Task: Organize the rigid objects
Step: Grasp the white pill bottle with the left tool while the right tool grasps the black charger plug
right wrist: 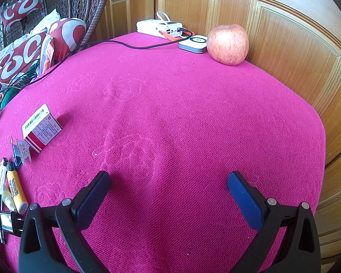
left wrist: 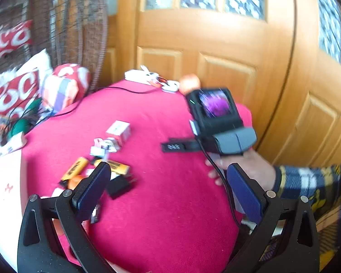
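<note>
Both grippers are spread wide with nothing between the fingers: the left gripper (left wrist: 168, 175) hangs over the near side of the pink cloth-covered table (right wrist: 193, 118), and the right gripper (right wrist: 168, 182) sits over bare cloth, held in the person's right hand (left wrist: 245, 170). Clutter's bunched at the left edge: a red-and-white carton (right wrist: 41, 128), a clear clip (right wrist: 22, 151), yellow tubes (right wrist: 16, 191), a black block (left wrist: 121, 185). Way at the far edge there's an apple (right wrist: 227, 44) touching a small white device (right wrist: 193, 43), with a white power bank (right wrist: 159, 28) just left of that.
</note>
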Demonstrator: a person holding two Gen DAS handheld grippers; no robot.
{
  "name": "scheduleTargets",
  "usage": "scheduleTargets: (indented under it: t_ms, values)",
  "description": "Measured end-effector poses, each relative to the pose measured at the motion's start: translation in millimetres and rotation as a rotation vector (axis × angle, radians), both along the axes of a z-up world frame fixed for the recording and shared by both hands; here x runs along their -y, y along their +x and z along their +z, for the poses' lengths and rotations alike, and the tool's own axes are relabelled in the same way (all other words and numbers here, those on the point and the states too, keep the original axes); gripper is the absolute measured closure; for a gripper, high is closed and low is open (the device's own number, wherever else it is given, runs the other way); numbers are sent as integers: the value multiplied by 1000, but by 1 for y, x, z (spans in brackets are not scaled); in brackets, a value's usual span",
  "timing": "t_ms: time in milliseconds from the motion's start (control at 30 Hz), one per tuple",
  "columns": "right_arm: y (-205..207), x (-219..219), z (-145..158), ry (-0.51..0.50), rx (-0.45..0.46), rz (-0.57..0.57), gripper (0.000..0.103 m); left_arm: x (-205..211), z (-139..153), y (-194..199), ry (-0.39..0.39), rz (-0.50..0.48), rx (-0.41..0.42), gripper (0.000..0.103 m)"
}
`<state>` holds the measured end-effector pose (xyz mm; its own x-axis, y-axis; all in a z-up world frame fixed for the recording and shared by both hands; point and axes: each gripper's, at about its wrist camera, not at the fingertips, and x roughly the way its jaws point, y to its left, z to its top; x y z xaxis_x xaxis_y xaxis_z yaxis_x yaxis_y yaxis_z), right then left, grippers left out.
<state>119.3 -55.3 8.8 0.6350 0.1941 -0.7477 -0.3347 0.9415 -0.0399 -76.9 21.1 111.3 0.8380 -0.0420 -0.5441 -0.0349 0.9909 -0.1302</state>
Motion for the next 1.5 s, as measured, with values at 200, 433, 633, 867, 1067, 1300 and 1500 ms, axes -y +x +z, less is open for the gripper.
scheduleTargets:
  t_ms: [200, 433, 633, 867, 1067, 1300, 1500]
  values:
    - [0, 0, 0, 0, 0, 0, 0, -73, 0, -45, -171, 229, 31, 0]
    - [0, 0, 0, 0, -1, 0, 0, -94, -25, -93, -176, 460, -22, 0]
    - [0, 0, 0, -1, -1, 0, 0, -66, -81, -85, -252, 406, -275, 0]
    - [0, 0, 0, 5, 1, 1, 0, -48, -103, -68, -259, 341, -404, 2]
    - [-38, -11, 23, 149, 69, 286, 0, -40, -106, -71, -133, 354, -423, 31]
    - [-97, -71, 20, 78, 34, 628, 0, -52, -106, -100, -147, 391, -379, 67]
    - [-111, -95, 4, 4, -22, 650, 3, -50, -107, -106, -135, 389, -364, 67]
